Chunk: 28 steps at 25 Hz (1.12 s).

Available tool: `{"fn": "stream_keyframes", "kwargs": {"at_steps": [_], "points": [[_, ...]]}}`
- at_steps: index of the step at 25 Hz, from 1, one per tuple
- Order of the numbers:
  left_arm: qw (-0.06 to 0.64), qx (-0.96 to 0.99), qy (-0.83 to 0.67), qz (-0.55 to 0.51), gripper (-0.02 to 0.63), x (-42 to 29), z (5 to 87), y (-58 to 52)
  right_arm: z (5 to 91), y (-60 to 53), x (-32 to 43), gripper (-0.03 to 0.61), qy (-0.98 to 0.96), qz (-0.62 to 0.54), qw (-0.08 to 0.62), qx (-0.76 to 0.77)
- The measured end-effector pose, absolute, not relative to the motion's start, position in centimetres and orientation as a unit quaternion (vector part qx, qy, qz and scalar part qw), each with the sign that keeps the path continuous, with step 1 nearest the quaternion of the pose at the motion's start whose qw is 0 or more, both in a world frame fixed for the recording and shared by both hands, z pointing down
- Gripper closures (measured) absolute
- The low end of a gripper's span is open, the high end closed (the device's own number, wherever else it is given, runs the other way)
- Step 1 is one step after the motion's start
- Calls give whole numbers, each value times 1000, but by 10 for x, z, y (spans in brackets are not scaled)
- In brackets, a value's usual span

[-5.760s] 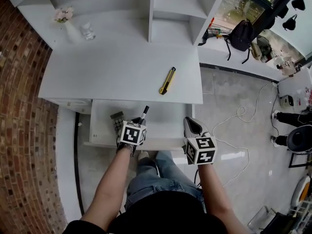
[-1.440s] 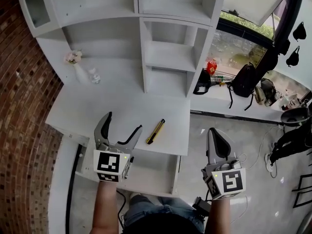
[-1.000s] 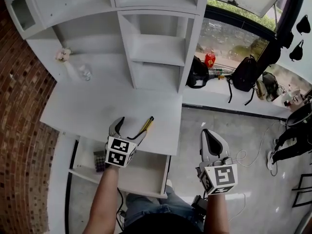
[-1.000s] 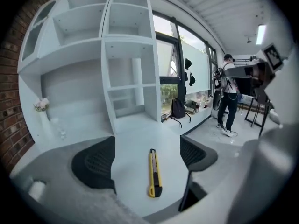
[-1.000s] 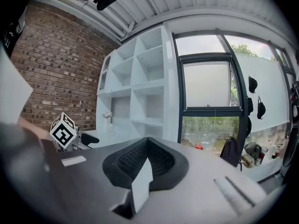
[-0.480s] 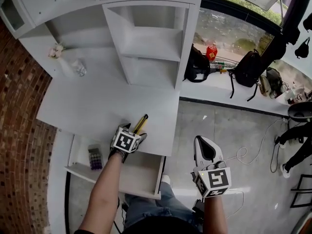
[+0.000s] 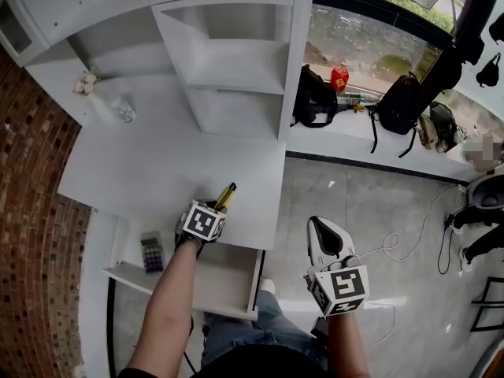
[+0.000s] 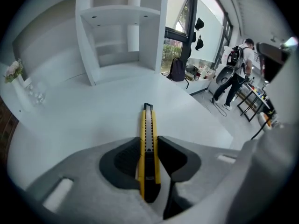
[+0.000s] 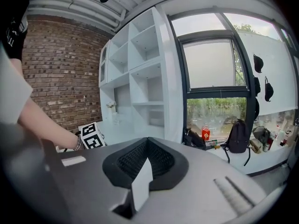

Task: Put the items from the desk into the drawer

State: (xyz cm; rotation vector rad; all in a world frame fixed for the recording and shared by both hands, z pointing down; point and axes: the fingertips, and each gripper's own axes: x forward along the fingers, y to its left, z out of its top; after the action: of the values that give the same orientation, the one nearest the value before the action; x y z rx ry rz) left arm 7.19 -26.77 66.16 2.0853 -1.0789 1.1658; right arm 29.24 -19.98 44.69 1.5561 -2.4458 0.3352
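Note:
A yellow utility knife (image 7: 225, 196) lies near the front edge of the white desk (image 7: 142, 172). My left gripper (image 7: 211, 209) is shut on its near end. In the left gripper view the knife (image 8: 148, 139) runs straight out between the dark pads (image 8: 122, 160), pointing away over the desktop. Below the desk the drawer (image 7: 228, 278) stands pulled out, with a calculator (image 7: 151, 252) in its left part. My right gripper (image 7: 320, 228) hangs shut and empty over the floor, right of the drawer. Its jaws (image 9: 145, 164) meet with nothing between them.
A small vase with flowers (image 7: 88, 91) and a glass (image 7: 122, 110) stand at the desk's back left. White shelves (image 7: 236, 61) rise behind the desk. A brick wall (image 7: 31, 211) lies to the left. Backpacks (image 7: 315, 97) sit on the window ledge.
My left gripper moved from above the drawer forward onto the knife and went from open to shut on it. The right gripper stayed low and shut.

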Motion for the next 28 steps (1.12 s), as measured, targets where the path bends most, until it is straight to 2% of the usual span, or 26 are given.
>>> {"fn": "stream_keyframes", "kwargs": {"at_steps": [10,28], "points": [[253,772,-416,409,499,79,638,-257,434,-192,289,569,-848,103,109,509],[210,807,-490,255,499,46,499,-201,383,-149,241,569,-857,68,82,505]]}}
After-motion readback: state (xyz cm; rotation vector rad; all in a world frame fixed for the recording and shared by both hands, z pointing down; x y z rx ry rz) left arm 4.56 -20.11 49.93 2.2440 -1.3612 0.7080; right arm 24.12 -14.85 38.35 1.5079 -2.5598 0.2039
